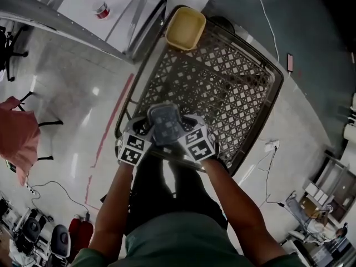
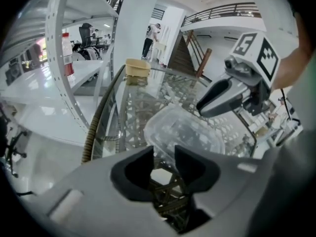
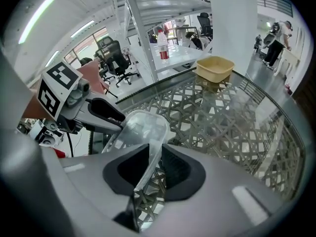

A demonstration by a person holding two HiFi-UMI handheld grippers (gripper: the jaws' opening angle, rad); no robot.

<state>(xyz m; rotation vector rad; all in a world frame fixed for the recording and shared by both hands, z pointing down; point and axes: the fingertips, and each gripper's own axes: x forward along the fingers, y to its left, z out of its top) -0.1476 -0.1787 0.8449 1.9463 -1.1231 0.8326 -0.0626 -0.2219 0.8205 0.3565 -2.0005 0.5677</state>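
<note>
Clear container (image 1: 165,124), yellow tub (image 1: 185,28)

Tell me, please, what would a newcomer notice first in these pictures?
A clear plastic container hangs in the middle of the head view, pinched from both sides by the left gripper and the right gripper. Under it lies a big grey lattice basket, with a yellow tub at its far corner.

The container (image 1: 165,123) hangs over the near rim of the cart (image 1: 276,88), between the left tongs (image 2: 164,163) and right tongs (image 3: 155,164); a tub (image 1: 185,28) sits in its far-left corner.
</note>
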